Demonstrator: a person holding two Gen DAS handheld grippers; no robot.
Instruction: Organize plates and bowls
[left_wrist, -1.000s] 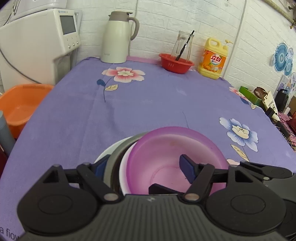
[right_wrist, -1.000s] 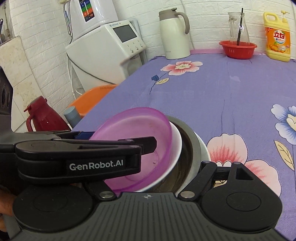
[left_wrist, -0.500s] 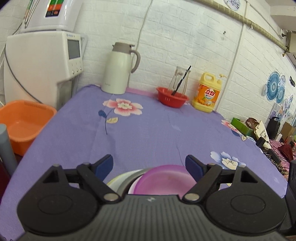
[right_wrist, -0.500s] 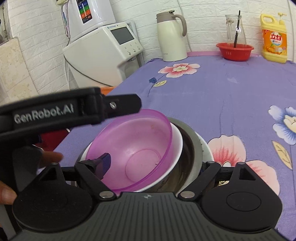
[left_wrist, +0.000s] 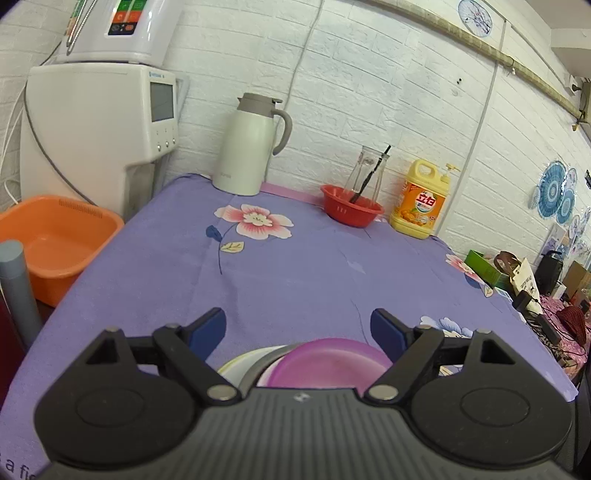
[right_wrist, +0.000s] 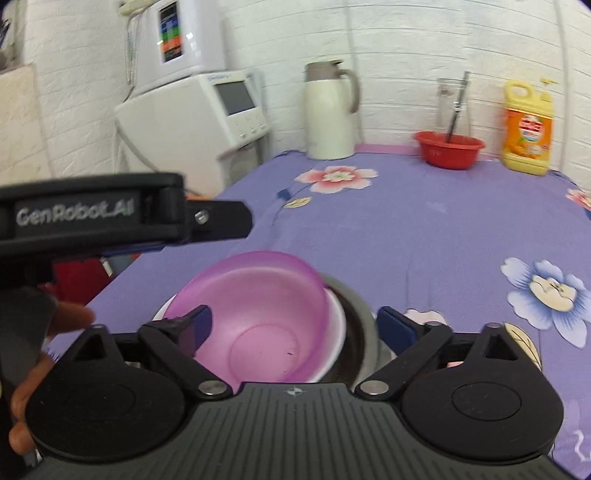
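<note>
A translucent purple bowl sits nested in a white bowl, which rests in a steel bowl near the front edge of the purple flowered tablecloth. My right gripper is open just above this stack, one finger over the purple bowl's inside and the other past the steel rim. My left gripper is open and empty, raised above and behind the purple bowl. A white plate shows under the stack. In the right wrist view the left gripper hangs over the bowls' left side.
At the back of the table stand a white thermos jug, a red bowl holding a glass jar, and a yellow detergent bottle. A white water dispenser and an orange basin are off the left edge. Clutter lies right.
My left gripper let go of the purple bowl's rim, opened wide and lifted up and back. The purple bowl now lies settled in the stack. The right gripper stayed put.
</note>
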